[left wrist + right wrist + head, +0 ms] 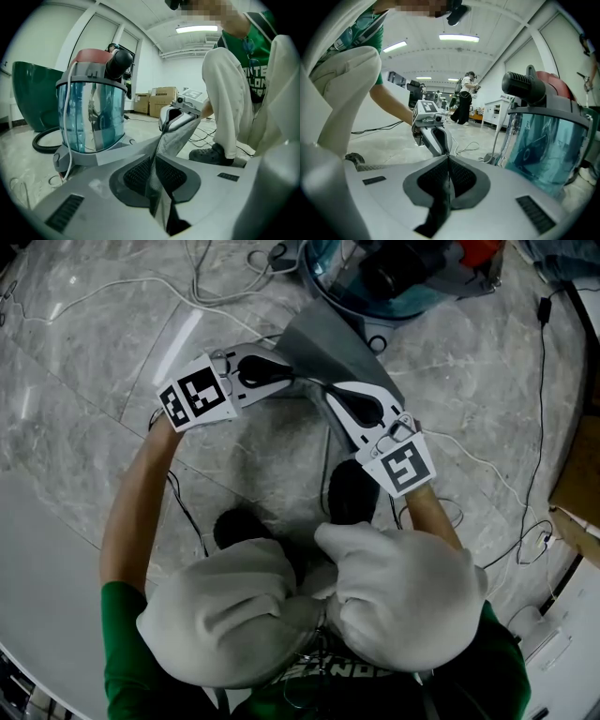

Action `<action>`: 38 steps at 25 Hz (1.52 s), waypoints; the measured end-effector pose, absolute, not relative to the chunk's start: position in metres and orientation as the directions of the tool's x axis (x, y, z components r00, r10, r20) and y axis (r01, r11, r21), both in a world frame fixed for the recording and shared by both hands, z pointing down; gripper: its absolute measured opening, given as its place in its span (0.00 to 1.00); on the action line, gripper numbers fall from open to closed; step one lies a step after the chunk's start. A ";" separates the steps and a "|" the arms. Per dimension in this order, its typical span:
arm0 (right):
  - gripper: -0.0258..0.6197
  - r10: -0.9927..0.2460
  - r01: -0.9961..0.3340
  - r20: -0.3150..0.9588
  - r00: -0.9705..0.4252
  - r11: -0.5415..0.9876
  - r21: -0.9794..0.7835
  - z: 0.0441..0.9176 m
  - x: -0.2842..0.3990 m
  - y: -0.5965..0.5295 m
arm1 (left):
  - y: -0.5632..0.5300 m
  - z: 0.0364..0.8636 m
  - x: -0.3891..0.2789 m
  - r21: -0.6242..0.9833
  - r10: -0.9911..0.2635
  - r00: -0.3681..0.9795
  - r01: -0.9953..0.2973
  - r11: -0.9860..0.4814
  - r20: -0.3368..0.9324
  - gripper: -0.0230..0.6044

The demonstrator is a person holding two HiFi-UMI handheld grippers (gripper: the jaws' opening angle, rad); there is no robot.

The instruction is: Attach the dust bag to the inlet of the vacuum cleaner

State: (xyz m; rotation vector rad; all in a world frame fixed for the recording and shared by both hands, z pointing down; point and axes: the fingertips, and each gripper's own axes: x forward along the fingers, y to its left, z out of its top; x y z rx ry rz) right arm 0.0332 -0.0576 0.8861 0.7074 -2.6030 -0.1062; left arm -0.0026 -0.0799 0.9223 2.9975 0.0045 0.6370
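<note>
A grey fabric dust bag (330, 338) hangs stretched between my two grippers, just in front of the vacuum cleaner (394, 277) with its clear blue canister. My left gripper (289, 374) is shut on the bag's left edge, and my right gripper (331, 388) is shut on its right edge. In the left gripper view the bag (180, 136) runs from my left gripper (157, 158) across to the right one, with the vacuum cleaner (91, 112) at the left. In the right gripper view the bag's thin dark edge (440, 206) is pinched in my right gripper (448, 160), and the vacuum cleaner (543, 136) stands at the right.
Cables (539, 427) trail over the marble floor on the right and behind the vacuum. The person's knees (309, 606) and dark shoes (352, 488) are just behind the grippers. A green tub (28, 93) and cardboard boxes (161, 101) stand further off.
</note>
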 end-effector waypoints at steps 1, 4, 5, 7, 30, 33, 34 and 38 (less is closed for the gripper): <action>0.06 -0.503 -0.476 0.383 -0.775 0.863 0.171 0.883 0.034 -0.059 | -0.081 0.918 -0.003 0.076 0.018 0.915 -0.014 -0.997 0.402 0.09; 0.06 -0.520 -0.507 0.344 -0.782 0.851 0.133 0.870 0.035 -0.065 | -0.085 0.902 -0.005 0.065 0.010 0.917 -0.018 -0.998 0.398 0.08; 0.06 -0.523 -0.512 0.334 -0.784 0.849 0.128 0.865 0.035 -0.067 | -0.087 0.897 -0.006 0.056 0.006 0.916 -0.018 -0.998 0.400 0.07; 0.06 -0.529 -0.522 0.311 -0.789 0.845 0.114 0.852 0.034 -0.071 | -0.090 0.884 -0.006 0.041 -0.004 0.918 -0.022 -0.999 0.395 0.07; 0.06 -0.698 -0.687 0.108 -0.708 0.716 0.126 0.699 0.050 -0.119 | -0.150 0.701 0.000 -0.194 -0.174 0.925 -0.112 -0.975 0.339 0.07; 0.06 -0.719 -0.708 0.110 -0.686 0.695 0.129 0.694 0.056 -0.128 | -0.160 0.695 0.007 -0.228 -0.170 0.925 -0.094 -0.969 0.339 0.07; 0.06 -0.725 -0.714 0.114 -0.679 0.689 0.129 0.693 0.058 -0.131 | -0.163 0.694 0.010 -0.236 -0.169 0.925 -0.090 -0.967 0.341 0.07; 0.06 -0.747 -0.738 0.121 -0.654 0.665 0.114 0.693 0.068 -0.139 | -0.173 0.694 0.021 -0.251 -0.169 0.925 -0.083 -0.964 0.342 0.07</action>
